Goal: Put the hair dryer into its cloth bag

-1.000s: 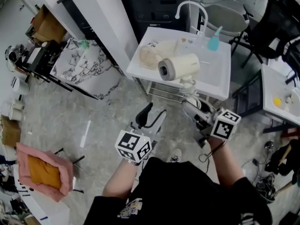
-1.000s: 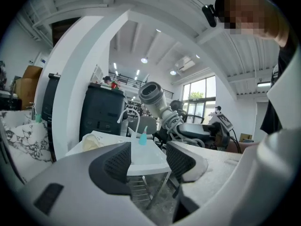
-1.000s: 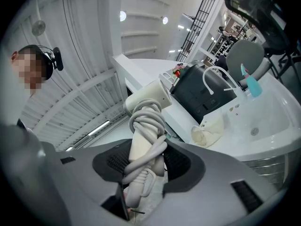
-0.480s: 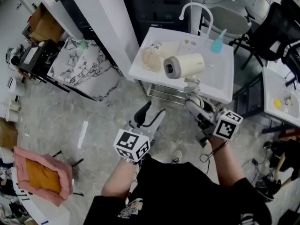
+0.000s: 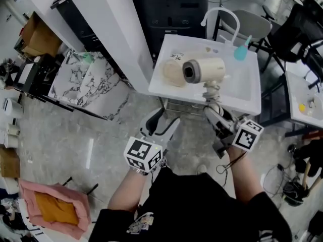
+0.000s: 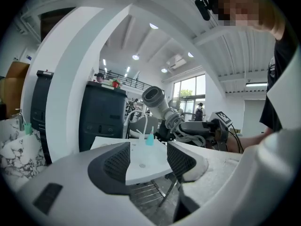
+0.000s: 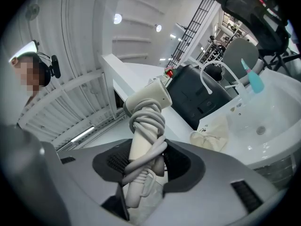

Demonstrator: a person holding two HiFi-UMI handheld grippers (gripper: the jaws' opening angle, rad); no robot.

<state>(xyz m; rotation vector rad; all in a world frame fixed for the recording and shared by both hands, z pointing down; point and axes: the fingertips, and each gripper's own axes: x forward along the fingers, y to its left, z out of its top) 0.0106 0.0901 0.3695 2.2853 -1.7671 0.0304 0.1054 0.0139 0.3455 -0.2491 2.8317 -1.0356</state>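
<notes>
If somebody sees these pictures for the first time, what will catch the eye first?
The cream hair dryer, its cord wound round the handle, is held up in the right tongs by the white washbasin. To its left in the head view, the beige cloth bag lies on the washbasin.

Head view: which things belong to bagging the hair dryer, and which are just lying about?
Job: hair dryer, clamped in the right gripper; cloth bag on the sink.
Lying about: teal bottle, faucet, pink cushion, cardboard box.
</notes>
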